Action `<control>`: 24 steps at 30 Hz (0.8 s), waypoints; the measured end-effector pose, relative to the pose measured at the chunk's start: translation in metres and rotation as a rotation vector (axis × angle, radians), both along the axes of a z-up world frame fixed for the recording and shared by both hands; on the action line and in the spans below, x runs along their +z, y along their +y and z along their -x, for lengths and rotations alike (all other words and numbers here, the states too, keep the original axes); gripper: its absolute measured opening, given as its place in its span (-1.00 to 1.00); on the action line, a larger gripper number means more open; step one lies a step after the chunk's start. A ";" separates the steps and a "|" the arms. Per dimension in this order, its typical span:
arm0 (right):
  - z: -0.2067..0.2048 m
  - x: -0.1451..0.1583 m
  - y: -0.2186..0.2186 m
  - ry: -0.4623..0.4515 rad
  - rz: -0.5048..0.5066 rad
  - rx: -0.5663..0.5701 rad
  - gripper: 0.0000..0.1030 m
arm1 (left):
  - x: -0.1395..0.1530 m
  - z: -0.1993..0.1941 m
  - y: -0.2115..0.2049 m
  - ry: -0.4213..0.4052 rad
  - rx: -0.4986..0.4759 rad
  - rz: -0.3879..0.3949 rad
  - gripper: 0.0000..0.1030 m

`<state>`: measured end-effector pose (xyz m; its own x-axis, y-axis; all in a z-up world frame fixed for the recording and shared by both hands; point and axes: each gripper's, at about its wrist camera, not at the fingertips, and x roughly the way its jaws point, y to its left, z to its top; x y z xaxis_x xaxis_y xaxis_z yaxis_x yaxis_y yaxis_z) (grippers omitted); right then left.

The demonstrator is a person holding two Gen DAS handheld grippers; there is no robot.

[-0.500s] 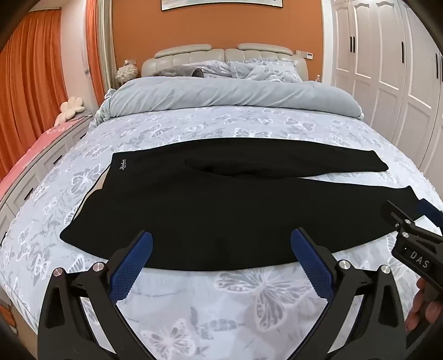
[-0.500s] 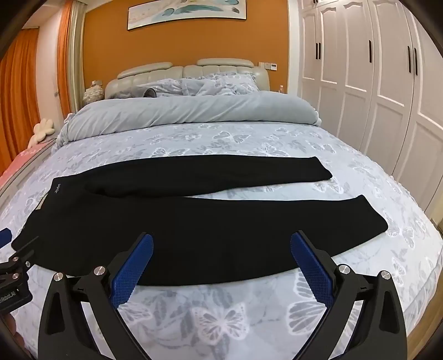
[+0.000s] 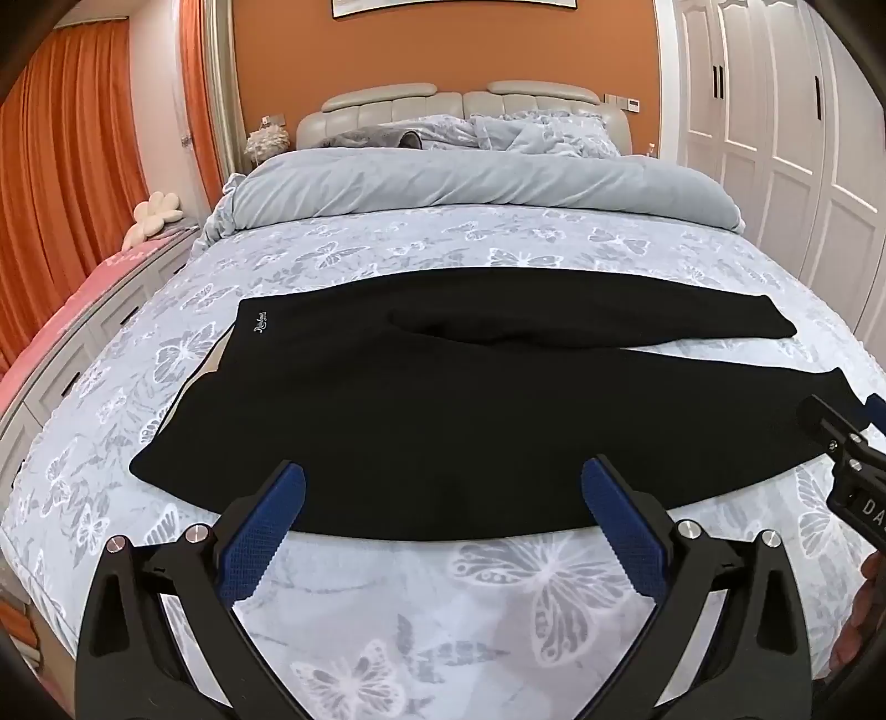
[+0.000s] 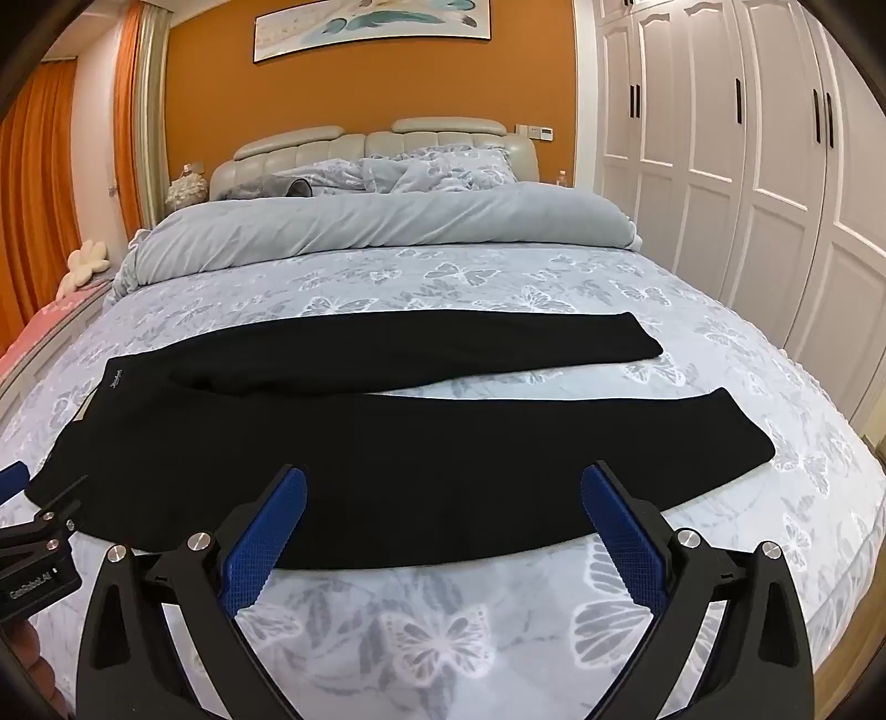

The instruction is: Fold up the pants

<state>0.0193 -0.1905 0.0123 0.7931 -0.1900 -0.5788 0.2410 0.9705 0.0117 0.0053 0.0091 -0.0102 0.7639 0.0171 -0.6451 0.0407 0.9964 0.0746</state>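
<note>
On the bed [image 3: 498, 637], black pants [image 3: 443, 410] lie flat across the butterfly sheet, waistband left, legs running right and splitting apart. My left gripper [image 3: 443, 531] and right gripper [image 4: 443, 531] hover at the near edge, jaws wide open, holding nothing.

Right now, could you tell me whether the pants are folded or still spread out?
Spread out: the pants lie flat on the bed, both legs apart, no fold made.

A rolled grey duvet [image 4: 382, 230] lies across the butterfly-print bedsheet [image 4: 443, 626], just before the padded headboard [image 4: 310, 147]. White wardrobe doors [image 4: 775, 166] stand right of the headboard, orange curtains [image 3: 66, 166] left, a painting [image 4: 371, 25] above.
</note>
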 end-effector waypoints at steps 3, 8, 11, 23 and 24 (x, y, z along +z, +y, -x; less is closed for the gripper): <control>0.002 0.002 -0.005 0.002 -0.005 0.007 0.90 | -0.002 -0.001 0.002 0.000 0.004 -0.005 0.91; 0.002 0.003 -0.005 0.003 -0.004 0.010 0.90 | -0.001 -0.002 -0.002 0.002 0.006 -0.008 0.91; 0.002 0.003 -0.004 0.004 -0.003 0.010 0.90 | -0.002 -0.002 -0.002 0.002 0.006 -0.010 0.91; 0.002 0.003 -0.003 0.007 0.003 0.009 0.90 | -0.003 -0.001 -0.001 0.000 0.007 -0.013 0.91; 0.002 0.003 -0.002 0.007 0.004 0.010 0.90 | -0.004 -0.001 0.000 0.001 0.005 -0.012 0.91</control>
<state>0.0170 -0.1930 0.0153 0.7911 -0.1844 -0.5833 0.2315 0.9728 0.0065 0.0064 0.0090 -0.0139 0.7629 0.0288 -0.6459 0.0357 0.9956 0.0865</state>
